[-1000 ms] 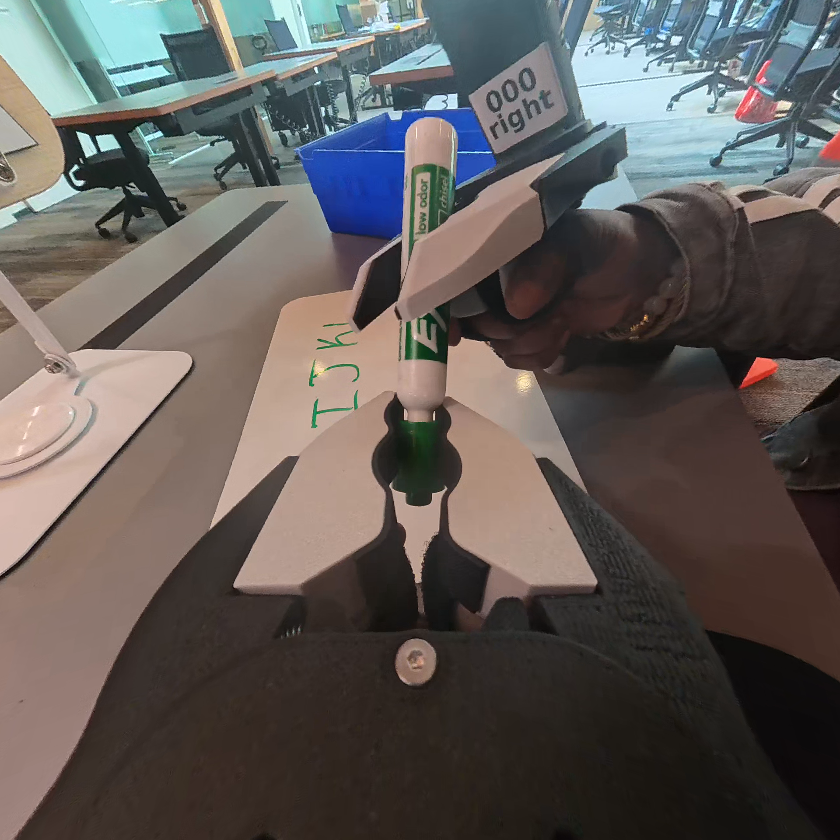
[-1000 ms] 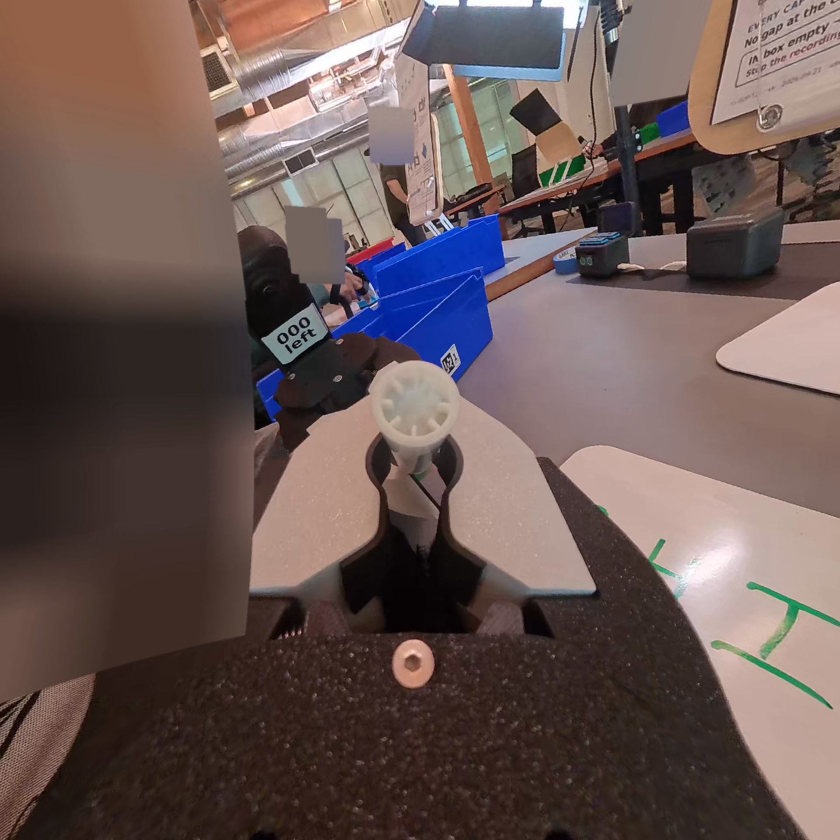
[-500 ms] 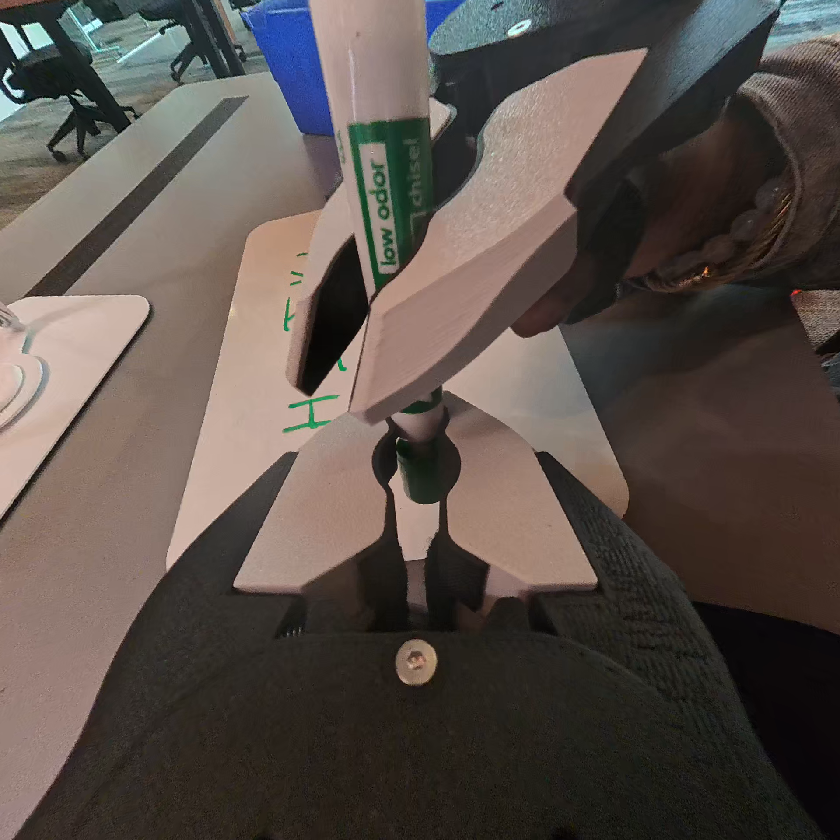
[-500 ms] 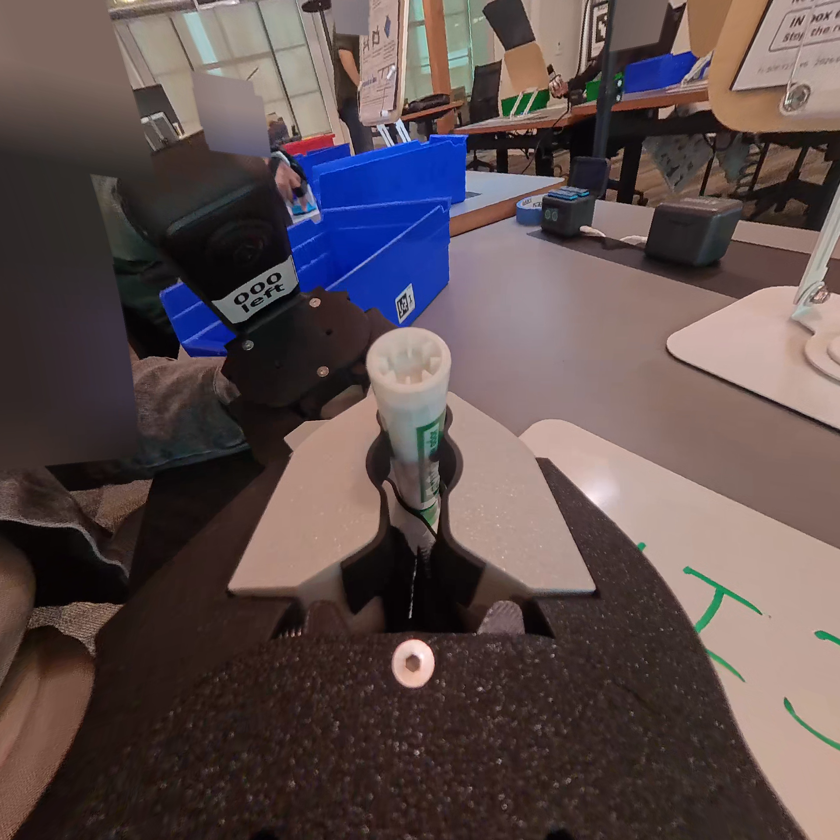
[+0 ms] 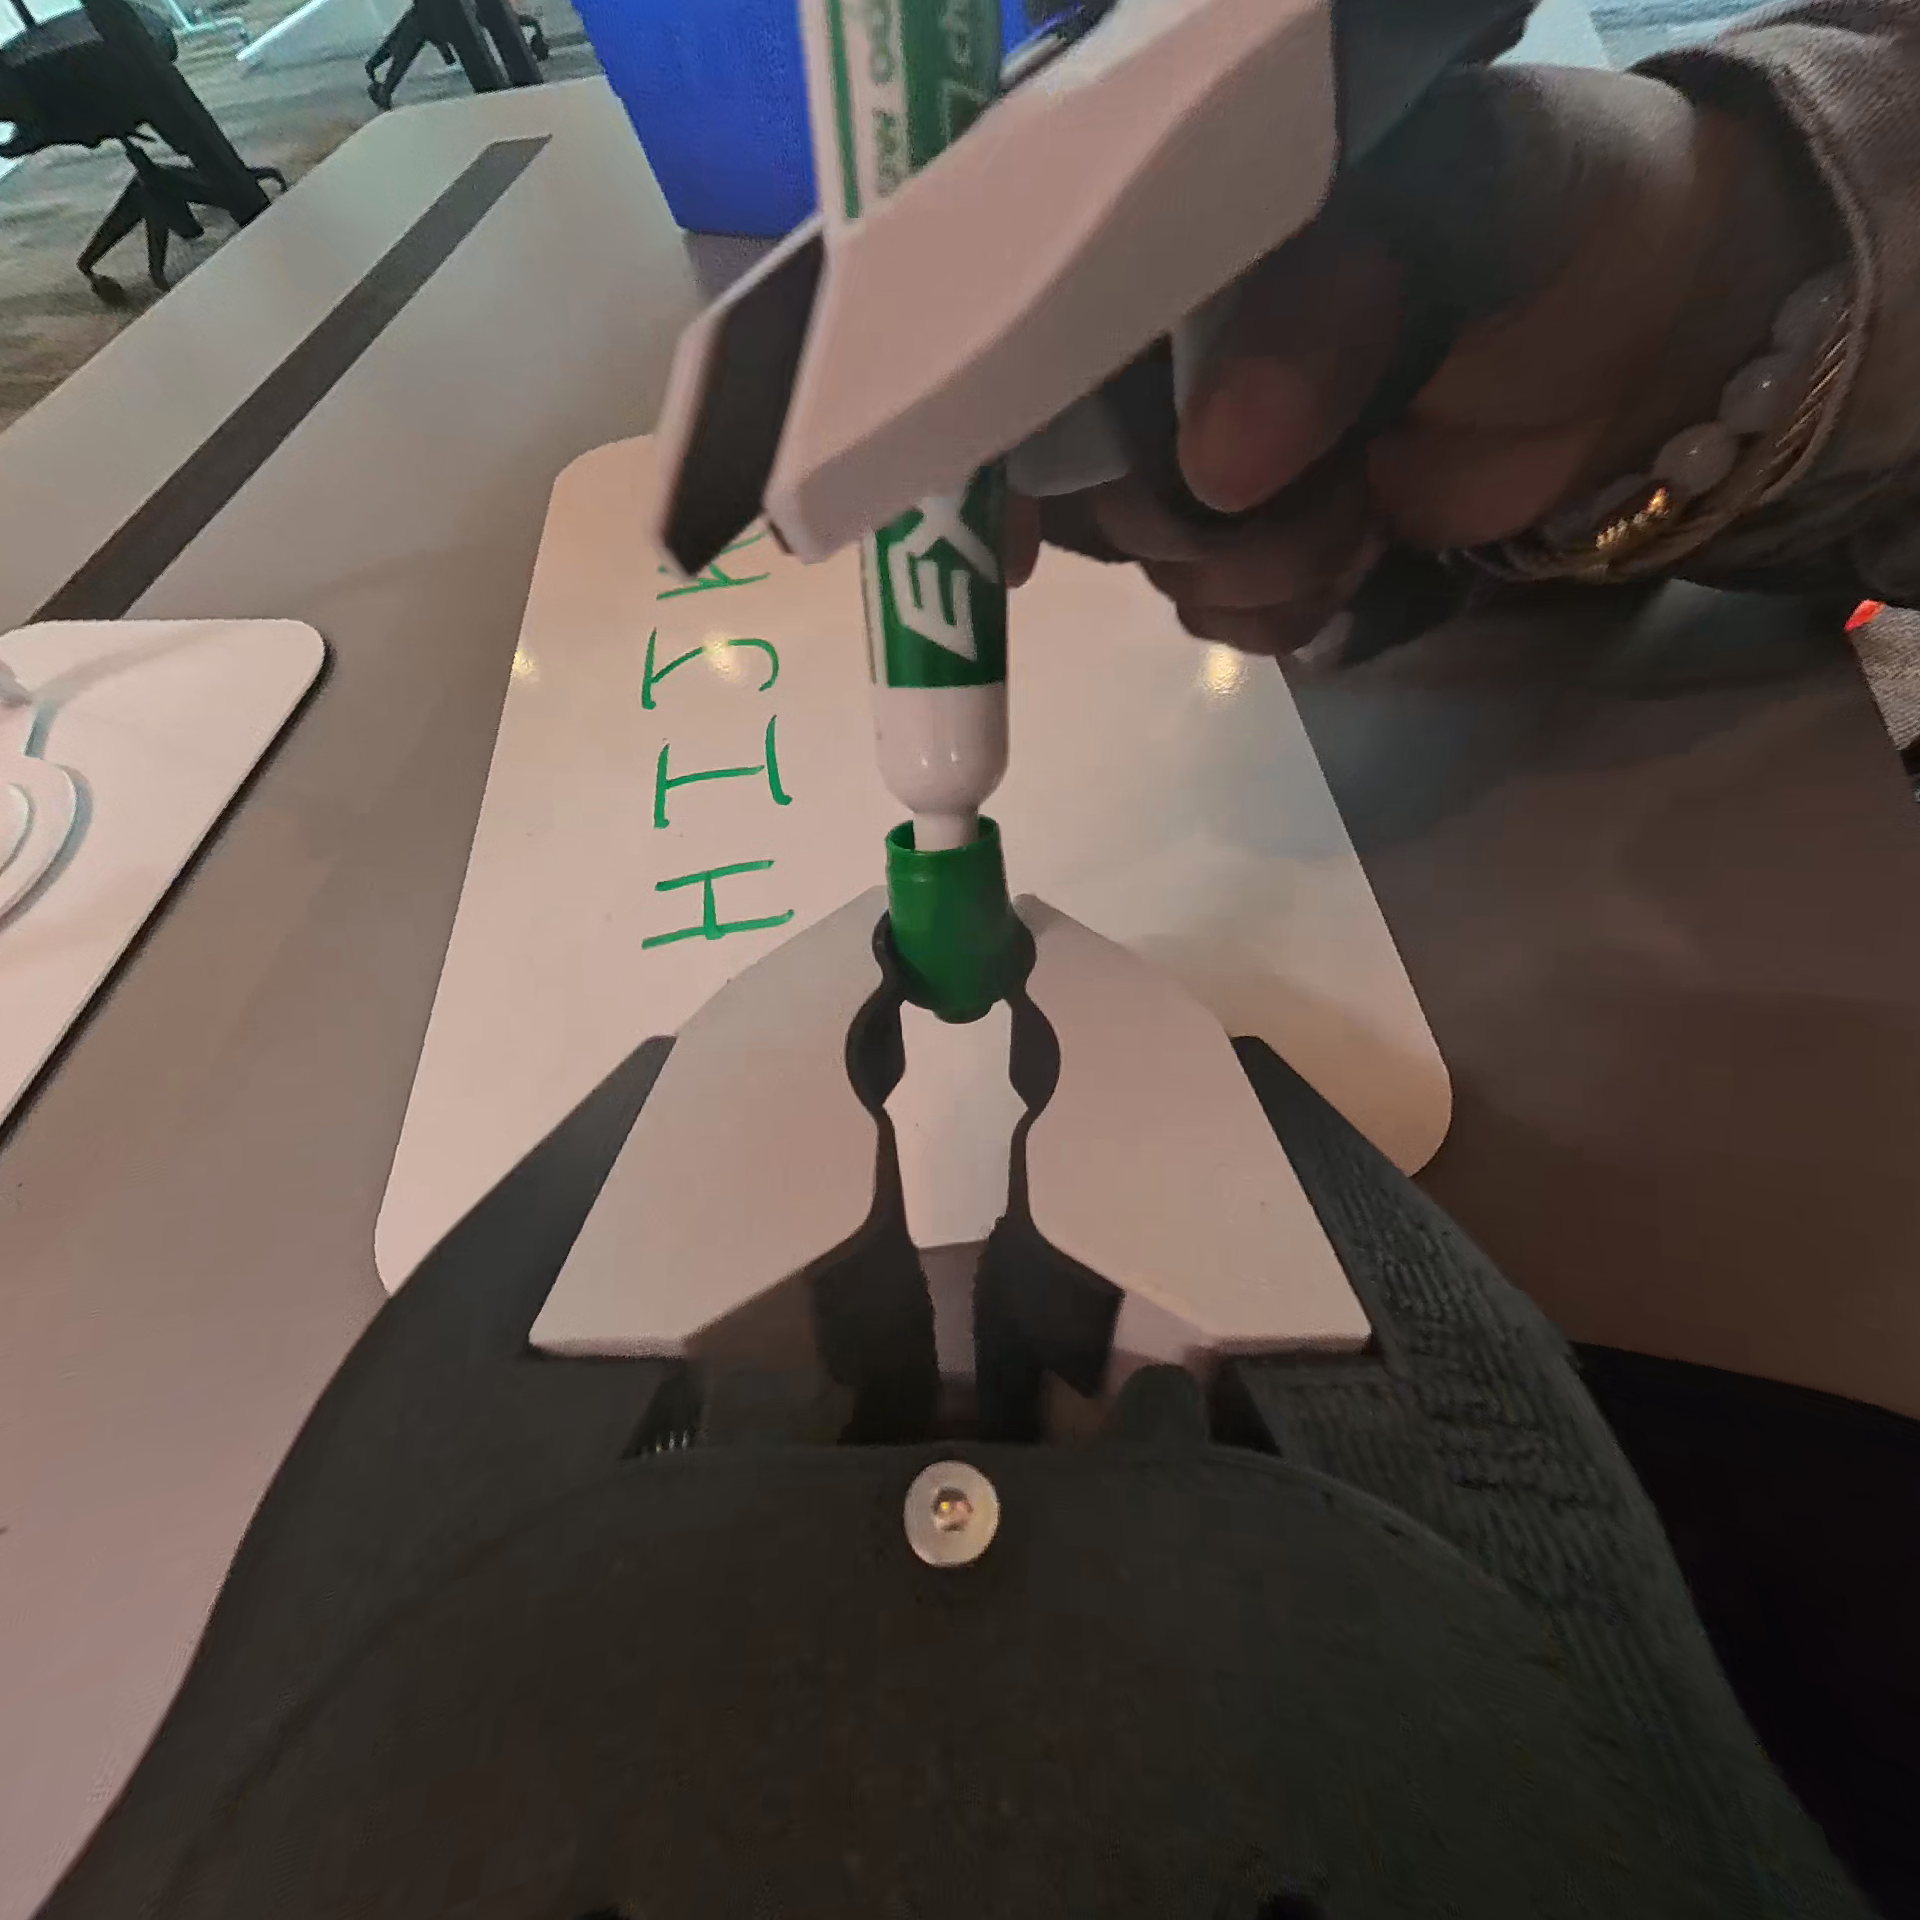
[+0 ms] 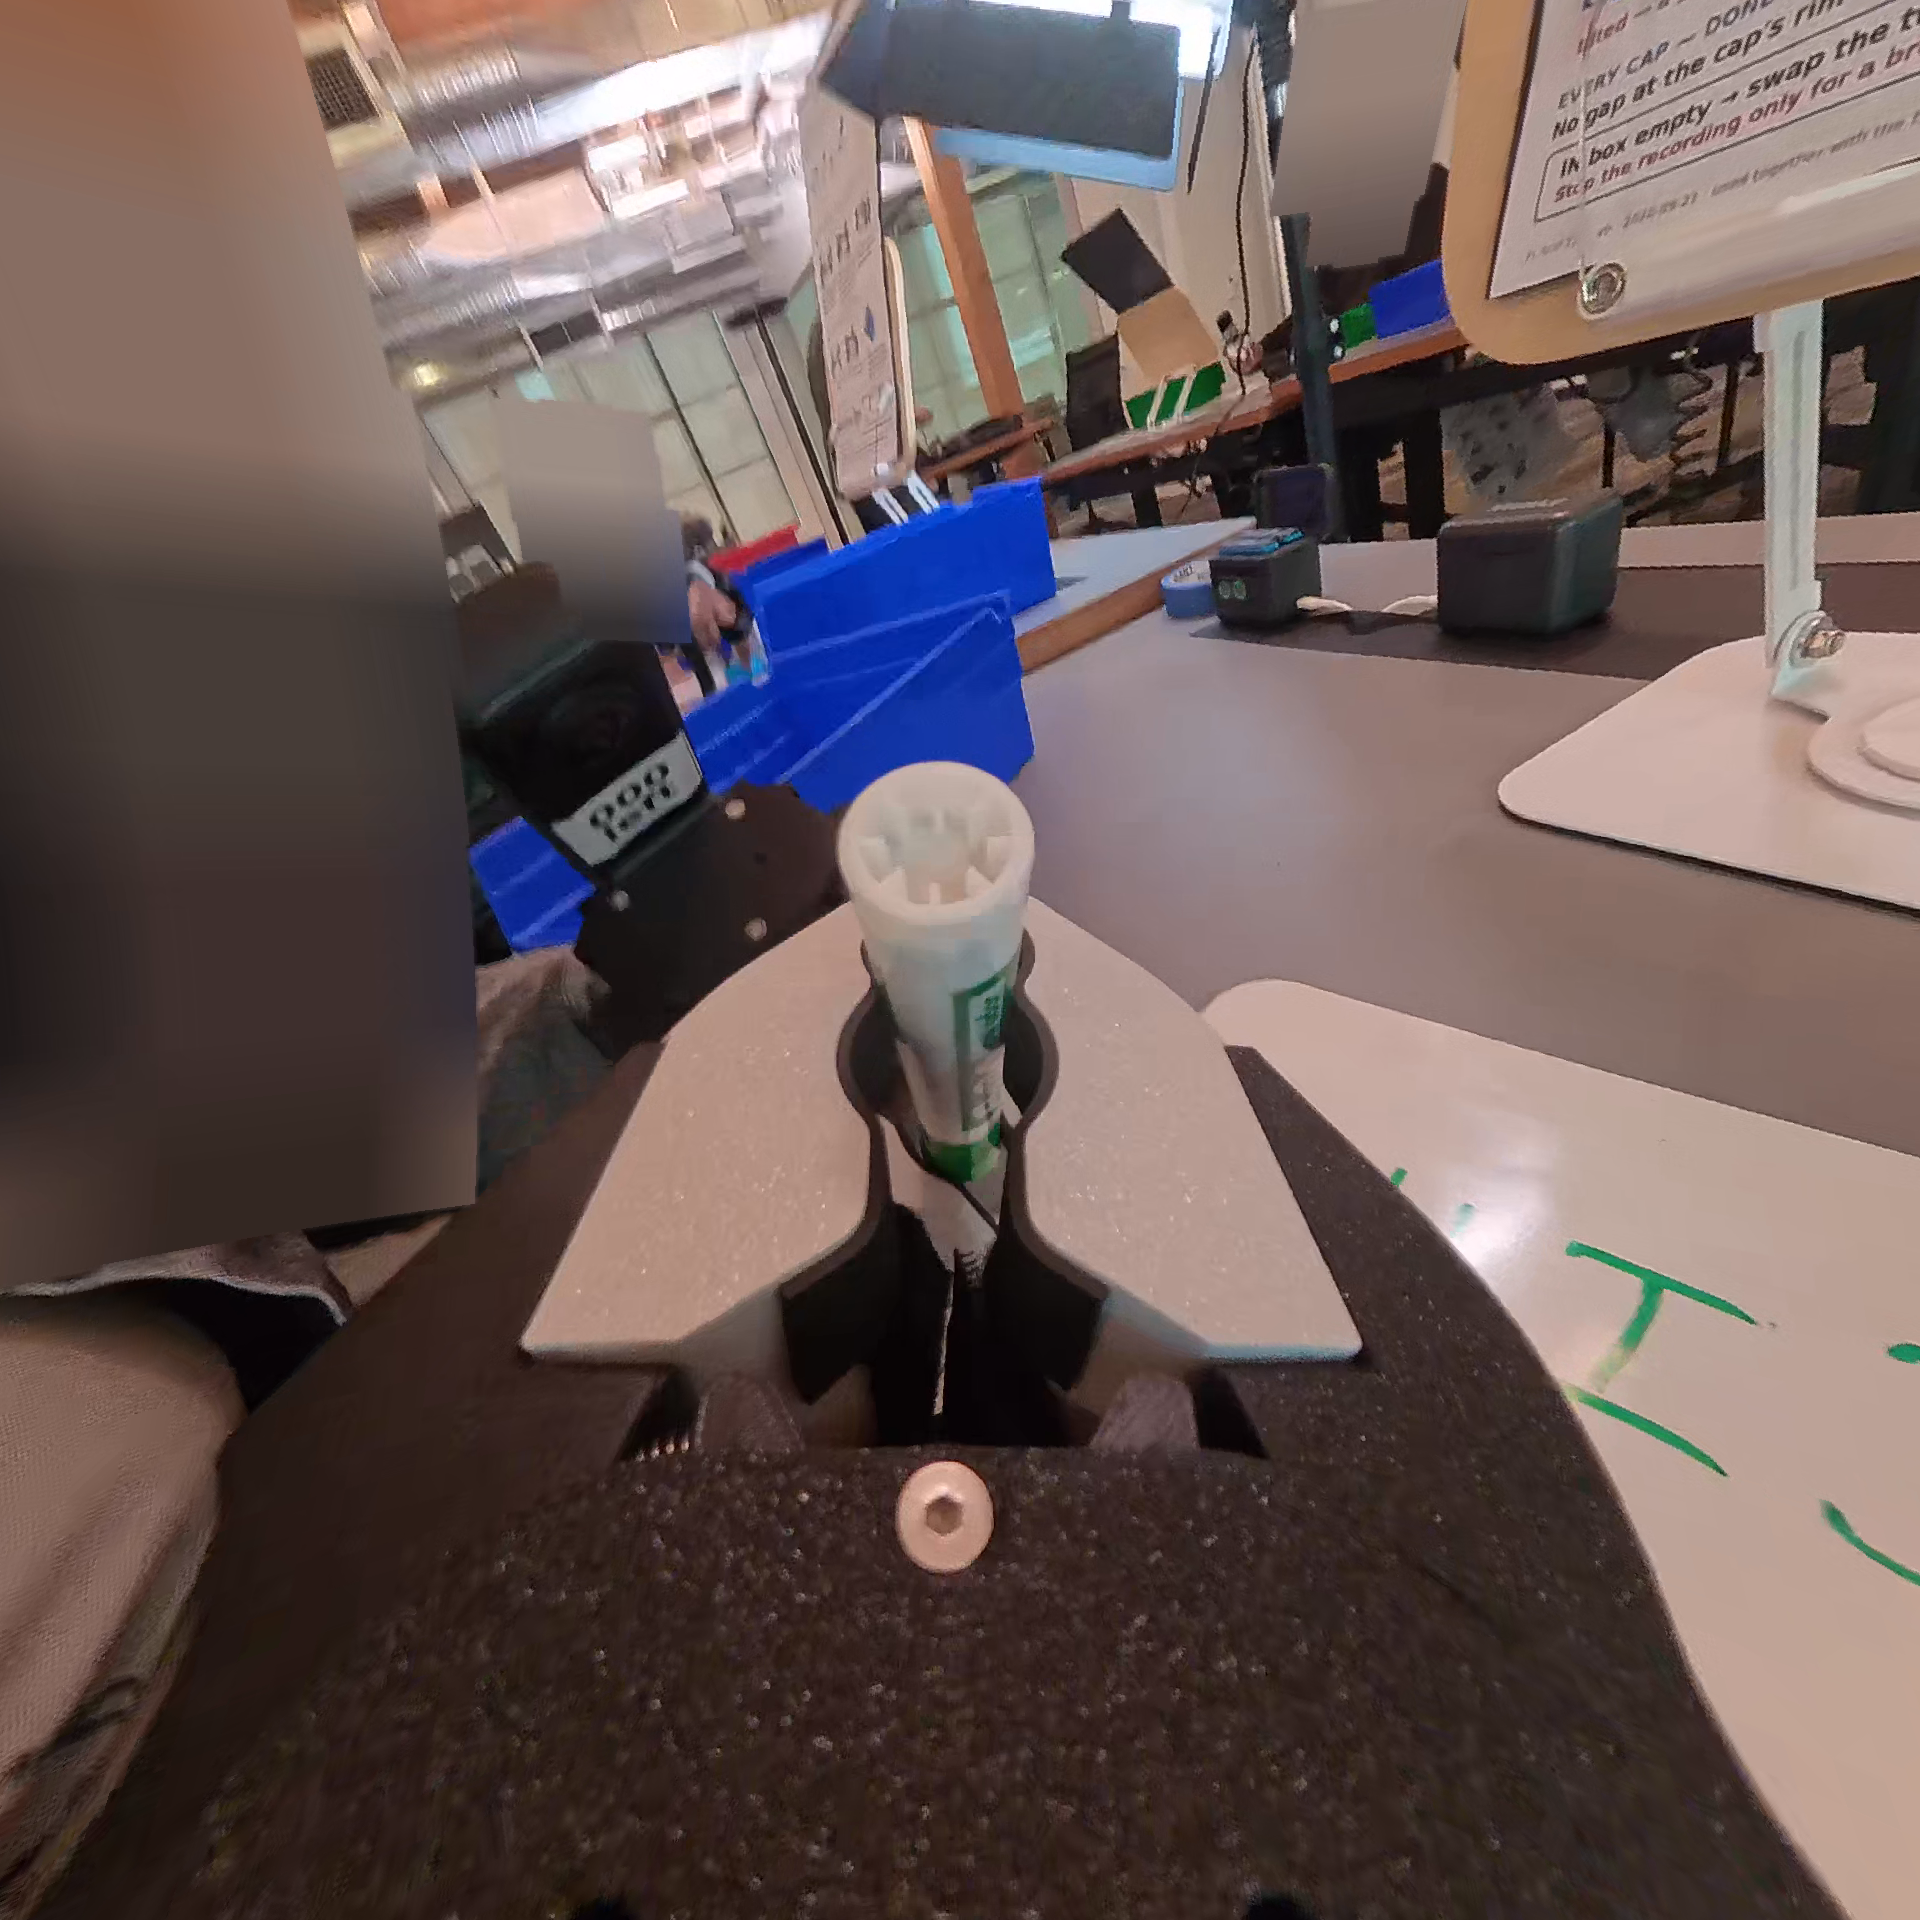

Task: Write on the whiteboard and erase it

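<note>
Soft, even indoor light falls from overhead. Small glare spots gleam on the glossy white rounded whiteboard (image 5: 1091, 790). The gripping hand (image 5: 1382, 436) looks motion-blurred, wide-angle distortion bends the edges, and bright far windows wash out the right wrist view.

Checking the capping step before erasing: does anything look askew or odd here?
Slightly: the marker in the right gripper tilts against the green cap held by the left gripper; its nose is only partly in. Nothing looks spilled or damaged.
</note>
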The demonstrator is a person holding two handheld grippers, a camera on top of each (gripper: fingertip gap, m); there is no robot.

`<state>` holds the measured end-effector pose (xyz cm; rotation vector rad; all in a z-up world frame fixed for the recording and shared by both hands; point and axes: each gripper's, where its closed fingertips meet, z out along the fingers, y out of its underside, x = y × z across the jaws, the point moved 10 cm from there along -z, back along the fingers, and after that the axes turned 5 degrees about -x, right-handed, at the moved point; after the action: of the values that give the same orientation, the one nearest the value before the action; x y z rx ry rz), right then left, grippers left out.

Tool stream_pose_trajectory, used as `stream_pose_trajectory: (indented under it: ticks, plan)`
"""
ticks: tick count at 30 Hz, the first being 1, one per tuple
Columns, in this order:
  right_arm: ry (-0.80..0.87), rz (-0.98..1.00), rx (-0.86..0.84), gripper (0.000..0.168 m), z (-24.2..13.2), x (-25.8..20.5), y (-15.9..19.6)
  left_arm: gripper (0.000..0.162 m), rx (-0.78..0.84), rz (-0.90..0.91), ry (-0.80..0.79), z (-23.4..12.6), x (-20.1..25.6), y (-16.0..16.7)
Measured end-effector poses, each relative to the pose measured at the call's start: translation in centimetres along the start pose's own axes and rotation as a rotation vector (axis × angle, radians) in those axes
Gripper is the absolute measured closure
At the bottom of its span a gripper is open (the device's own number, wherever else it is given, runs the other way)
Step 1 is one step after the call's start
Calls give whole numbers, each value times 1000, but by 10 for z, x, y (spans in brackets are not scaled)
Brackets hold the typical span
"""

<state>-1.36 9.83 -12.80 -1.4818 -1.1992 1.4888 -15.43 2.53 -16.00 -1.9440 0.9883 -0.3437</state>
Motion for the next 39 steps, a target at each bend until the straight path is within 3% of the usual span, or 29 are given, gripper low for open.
stream_pose_trajectory:
  ticks: [6,9,20,24,28,30,33,38,39]
  plan:
    - [-16,4,-197,150,13,-1,16,147,-197,93,80,20,18,10]
    - [10,13,-213,150,7,4,14,149,-147,-18,102,15,7,11]
    - [31,-12,-330,151,13,0,17,149,-190,-44,159,19,11,11]
    - [26,-14,-325,150,11,2,18,147,-191,-14,161,19,10,12]
    - [-25,-37,-241,148,5,-1,16,146,-152,134,81,12,8,11]
    - [-42,-17,-165,125,-3,-4,8,146,-95,148,25,8,7,8]
    - [-7,-73,-77,122,-22,-7,-4,146,-92,185,-37,6,4,10]
    - [9,-179,-135,130,-30,-11,-9,146,-95,216,-52,8,6,9]
    - [21,-211,-146,145,-29,-11,-8,147,-91,223,-54,7,6,9]
